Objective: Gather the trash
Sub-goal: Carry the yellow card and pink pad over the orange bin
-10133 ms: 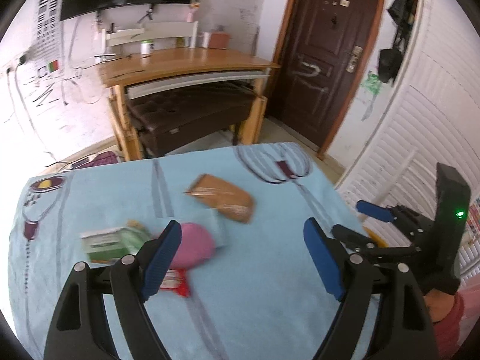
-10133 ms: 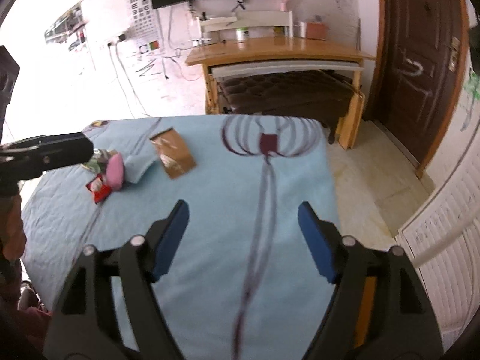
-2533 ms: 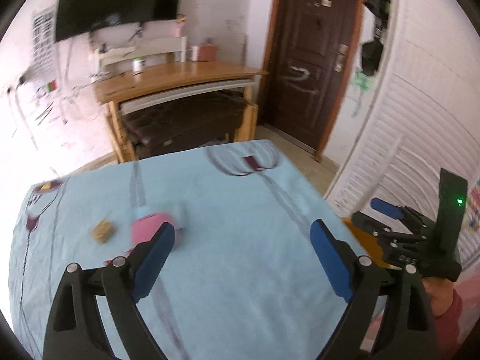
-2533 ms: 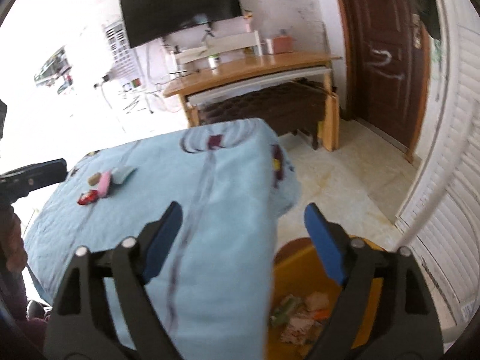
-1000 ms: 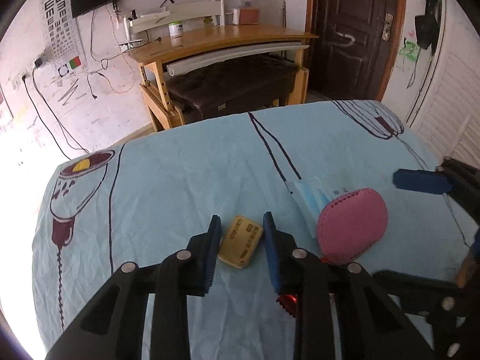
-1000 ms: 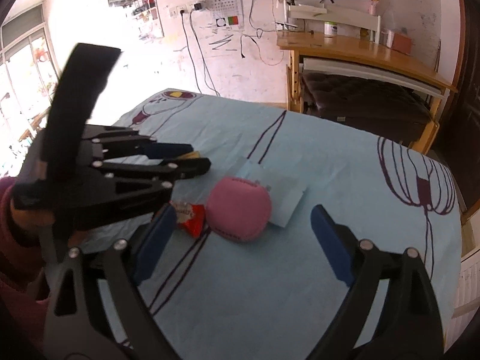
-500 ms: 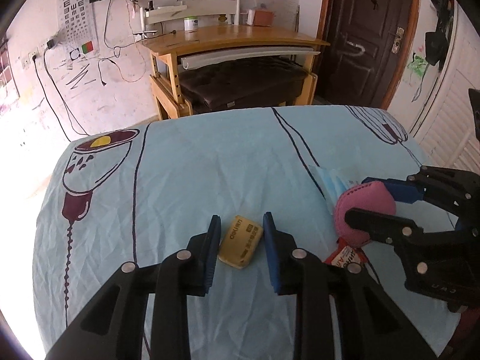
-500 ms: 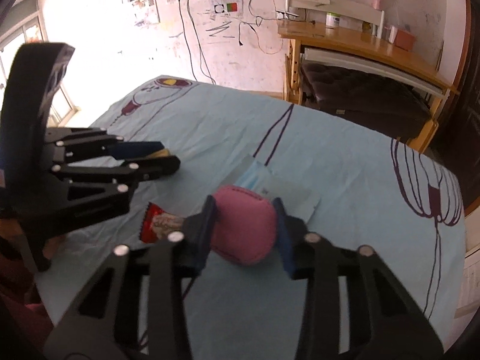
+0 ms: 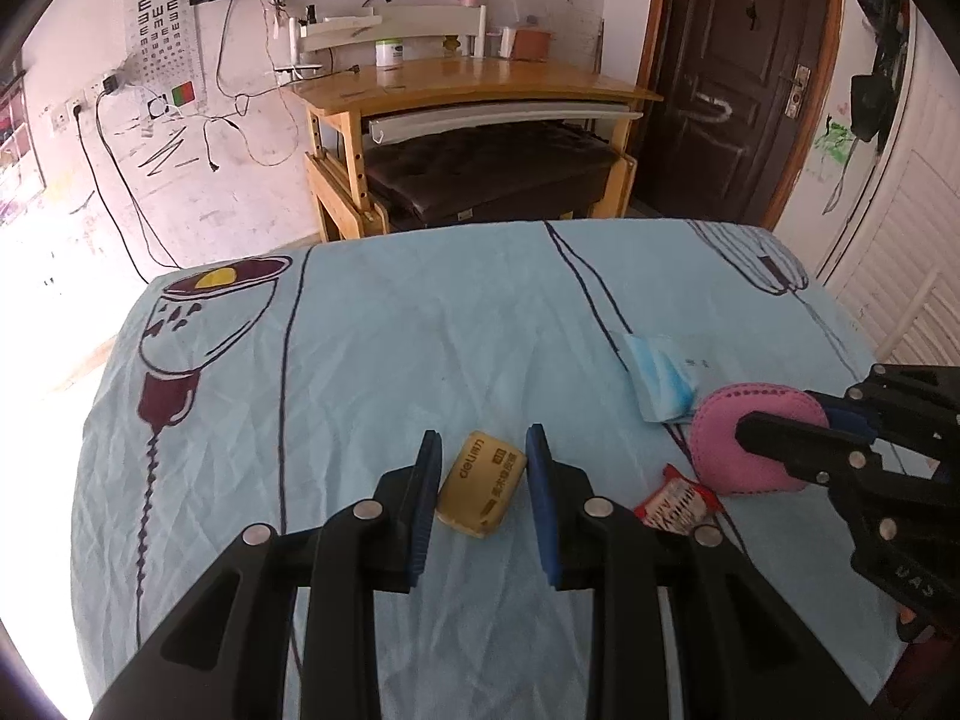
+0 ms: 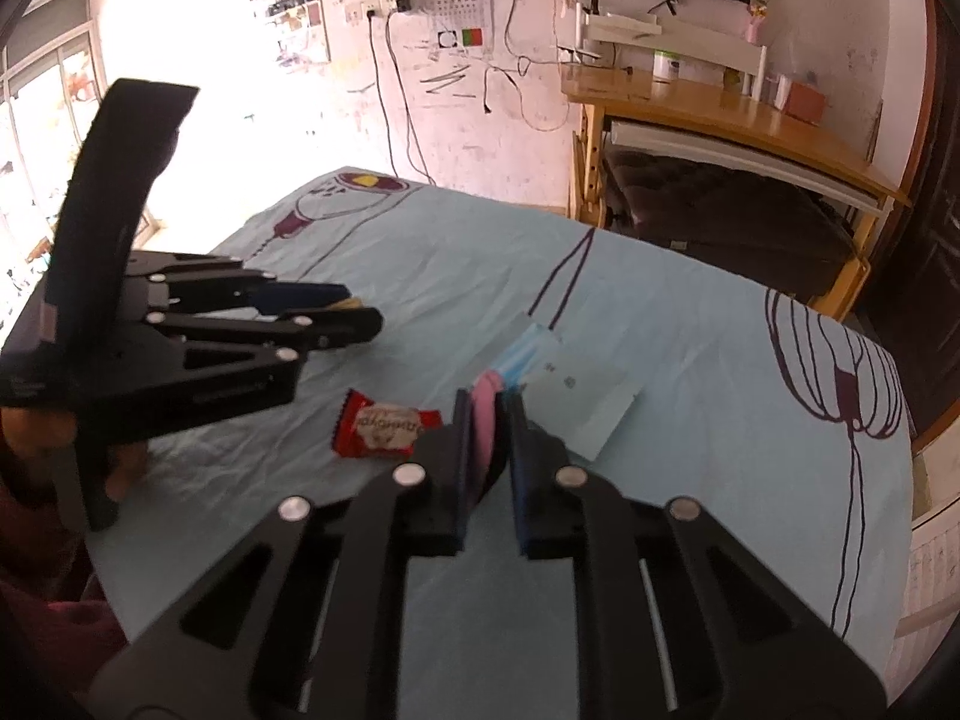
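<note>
Trash lies low on the wrinkled light-blue cloth (image 9: pixel 420 348) (a bedsheet, apparently): a tan rounded eraser (image 9: pixel 482 485) pinched in the left tool (image 9: pixel 483 462), and a soft pink oval pad (image 10: pixel 483 414), squashed thin since half a second ago as the right tool (image 10: pixel 487 420) has just been closing on it. A crinkly red candy wrapper (image 10: pixel 384 425) sits just left of it.

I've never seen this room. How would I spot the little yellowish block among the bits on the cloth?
Start at the light-blue tablecloth in front of the wooden desk. The yellowish block sits between the blue pads of the left tool. Unlike the red wrapper and pink pouch beside it, it is tan with printed lettering.
</note>
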### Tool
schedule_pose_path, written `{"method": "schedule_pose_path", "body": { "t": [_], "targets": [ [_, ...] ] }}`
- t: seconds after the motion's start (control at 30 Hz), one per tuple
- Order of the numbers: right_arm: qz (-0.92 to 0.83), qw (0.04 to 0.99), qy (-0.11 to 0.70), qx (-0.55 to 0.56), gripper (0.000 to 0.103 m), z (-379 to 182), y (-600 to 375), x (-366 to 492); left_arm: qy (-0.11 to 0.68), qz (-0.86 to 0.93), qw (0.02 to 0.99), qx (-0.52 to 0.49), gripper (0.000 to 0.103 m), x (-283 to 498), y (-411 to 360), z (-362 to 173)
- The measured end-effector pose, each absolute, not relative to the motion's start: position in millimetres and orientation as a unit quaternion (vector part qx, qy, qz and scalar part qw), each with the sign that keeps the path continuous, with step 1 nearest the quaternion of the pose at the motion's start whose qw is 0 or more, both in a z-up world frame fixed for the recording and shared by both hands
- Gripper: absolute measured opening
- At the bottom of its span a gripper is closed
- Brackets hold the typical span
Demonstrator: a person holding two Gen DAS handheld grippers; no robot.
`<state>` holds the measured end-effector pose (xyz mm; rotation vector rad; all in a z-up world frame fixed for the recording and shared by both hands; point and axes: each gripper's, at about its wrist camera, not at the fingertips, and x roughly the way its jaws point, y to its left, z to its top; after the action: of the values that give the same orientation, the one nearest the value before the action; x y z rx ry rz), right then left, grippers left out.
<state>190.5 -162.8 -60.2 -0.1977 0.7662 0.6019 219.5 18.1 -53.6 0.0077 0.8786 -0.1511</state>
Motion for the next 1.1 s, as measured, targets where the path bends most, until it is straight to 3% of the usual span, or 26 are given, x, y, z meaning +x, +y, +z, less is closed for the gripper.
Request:
{"method": "schedule_pose_path", "body": {
  "t": [0.6, 1.1],
  "targets": [
    [0.284, 0.903, 0.317, -0.066, 0.010, -30.8, -192.5, 145.8, 0.371, -0.056, 0.927, 0.000, 0.024, 154.9, 14.5, -6.2],
    [0.248, 0.925, 0.288, -0.026, 0.010, -20.8, -252.6, 112.0, 0.339, -0.086, 0.936, 0.040, 0.024, 127.9, -46.4, 24.7]
  ]
}}
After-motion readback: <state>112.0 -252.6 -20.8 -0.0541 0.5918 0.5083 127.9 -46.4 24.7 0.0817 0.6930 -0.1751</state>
